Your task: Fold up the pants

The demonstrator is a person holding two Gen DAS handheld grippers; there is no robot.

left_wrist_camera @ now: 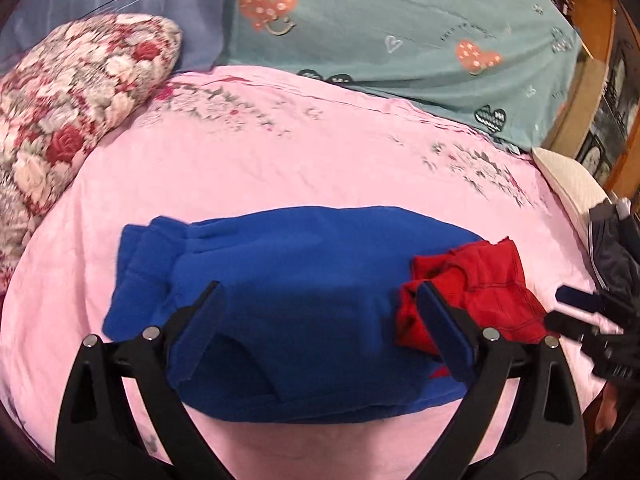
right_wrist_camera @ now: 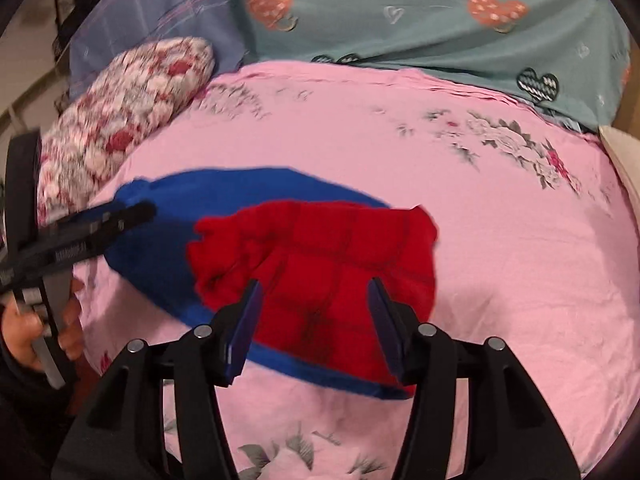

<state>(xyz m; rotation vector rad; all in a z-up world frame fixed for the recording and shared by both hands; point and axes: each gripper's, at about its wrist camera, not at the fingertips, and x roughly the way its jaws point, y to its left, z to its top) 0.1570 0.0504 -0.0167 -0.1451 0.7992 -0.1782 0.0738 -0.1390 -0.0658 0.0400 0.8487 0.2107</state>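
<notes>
The bed [left_wrist_camera: 280, 168] spreads pink ahead of both my hand-held grippers, with plenty of bare sheet beyond and to the right of them for moving. The flowered pillow [left_wrist_camera: 68, 96] lies far off to the left, the teal bedding [left_wrist_camera: 400, 32] well ahead. The blue pants [left_wrist_camera: 304, 280] lie flat on the sheet just in front of my left hand-held gripper [left_wrist_camera: 320, 308], already doubled into a broad bundle. They look like thick, soft fleece: light, limp, not slippery, so I judge a pinch at a folded edge or the left-hand cuffs will hold best. A red garment [right_wrist_camera: 320, 264] rests on their right end, directly ahead of my right hand-held gripper [right_wrist_camera: 316, 312]. Both hand-held grippers have their jaws spread wide and grip nothing.
</notes>
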